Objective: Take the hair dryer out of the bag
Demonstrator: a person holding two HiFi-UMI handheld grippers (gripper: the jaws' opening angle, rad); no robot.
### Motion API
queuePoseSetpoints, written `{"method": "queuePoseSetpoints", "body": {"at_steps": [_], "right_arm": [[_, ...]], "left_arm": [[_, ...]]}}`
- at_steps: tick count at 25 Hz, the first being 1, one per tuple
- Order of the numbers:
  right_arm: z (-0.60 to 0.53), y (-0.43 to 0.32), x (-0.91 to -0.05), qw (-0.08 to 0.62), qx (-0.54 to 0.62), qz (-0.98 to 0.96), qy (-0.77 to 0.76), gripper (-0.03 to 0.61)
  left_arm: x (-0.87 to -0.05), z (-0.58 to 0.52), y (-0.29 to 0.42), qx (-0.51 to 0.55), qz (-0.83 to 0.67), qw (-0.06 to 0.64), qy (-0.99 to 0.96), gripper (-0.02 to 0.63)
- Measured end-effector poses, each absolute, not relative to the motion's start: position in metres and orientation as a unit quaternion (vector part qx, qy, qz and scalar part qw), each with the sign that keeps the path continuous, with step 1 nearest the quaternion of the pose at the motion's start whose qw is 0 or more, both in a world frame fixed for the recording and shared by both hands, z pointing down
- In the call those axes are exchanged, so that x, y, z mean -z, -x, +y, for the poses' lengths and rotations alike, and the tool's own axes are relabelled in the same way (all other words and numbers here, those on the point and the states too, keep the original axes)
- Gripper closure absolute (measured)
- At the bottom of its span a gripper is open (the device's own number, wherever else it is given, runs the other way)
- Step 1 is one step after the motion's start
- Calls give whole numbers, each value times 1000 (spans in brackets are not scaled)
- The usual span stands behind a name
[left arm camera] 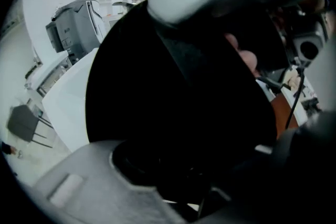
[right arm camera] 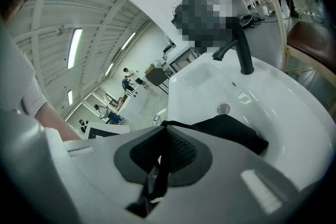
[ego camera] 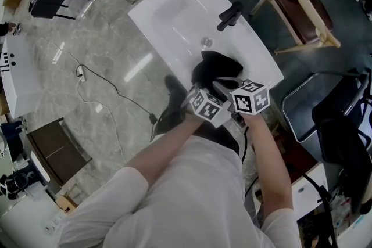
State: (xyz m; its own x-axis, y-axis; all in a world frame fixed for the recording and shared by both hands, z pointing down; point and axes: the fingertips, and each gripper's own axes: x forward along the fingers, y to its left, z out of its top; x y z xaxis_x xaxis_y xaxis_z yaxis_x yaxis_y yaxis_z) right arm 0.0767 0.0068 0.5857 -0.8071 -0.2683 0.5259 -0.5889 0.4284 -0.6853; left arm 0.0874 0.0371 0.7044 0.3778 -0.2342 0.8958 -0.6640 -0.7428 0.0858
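Nearest, at the front rim of the sink, the right gripper is closed tight on a thin black strip of the bag edge. The left gripper has its jaws spread, with dark bag fabric filling the gap. The hair dryer is not visible and is presumably still inside the bag, which lies on that front rim, short of the drain. The risk is that the narrow pinch slips, or that lifting drags the whole bag off the rim with the dryer inside. Farther back on the sink stands the black faucet. No brand or writing can be read; the marker cubes carry only square patterns.
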Motion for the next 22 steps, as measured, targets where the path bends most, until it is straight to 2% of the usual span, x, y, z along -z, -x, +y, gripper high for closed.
{"method": "queuePoseSetpoints", "body": {"at_steps": [4, 12, 22], "right_arm": [[10, -84, -599, 181, -481, -813, -276, 566], [11, -92, -621, 178, -521, -780, -297, 566], [1, -98, -633, 182, -525, -769, -317, 565]], "left_arm": [[-719, 35, -79, -512, -281, 197, -788, 400], [-738, 34, -84, -538, -267, 246, -761, 362], [-730, 29, -74, -509, -249, 266, -780, 390]]}}
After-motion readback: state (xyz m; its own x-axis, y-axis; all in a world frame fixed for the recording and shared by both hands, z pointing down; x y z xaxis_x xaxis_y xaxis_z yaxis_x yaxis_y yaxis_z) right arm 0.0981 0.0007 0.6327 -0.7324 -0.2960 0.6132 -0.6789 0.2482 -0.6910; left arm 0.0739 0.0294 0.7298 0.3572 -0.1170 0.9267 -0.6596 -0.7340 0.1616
